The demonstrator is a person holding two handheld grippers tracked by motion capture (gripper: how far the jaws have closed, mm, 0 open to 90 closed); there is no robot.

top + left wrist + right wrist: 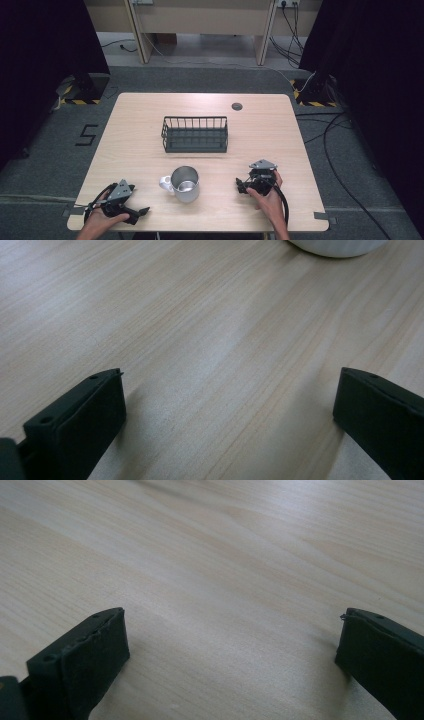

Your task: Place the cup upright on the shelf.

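A: Where did the shiny metal mug with the side handle (185, 184) stand?

B: Upright on the pale wooden table (140, 120), near the front edge and between the two hands, its handle turned toward the person's left. Behind it, toward the middle of the table, sat the dark wire basket with a barred rim (195, 134), apart from the mug.

A: And the left claw (137, 214)?

B: It lay low at the front left corner of the table, held in the left hand (102, 217), near the mug but not touching it. In the left gripper view its two black jaws stood wide apart over bare wood, nothing between them, with a pale rounded edge (337, 246) at the top of the view.

A: The right claw (243, 188)?

B: It rested on the table to the mug's right, gripped by the right hand (267, 197), pointing toward the mug with a gap left between. The right gripper view showed its jaws spread wide too, only wood grain between them.
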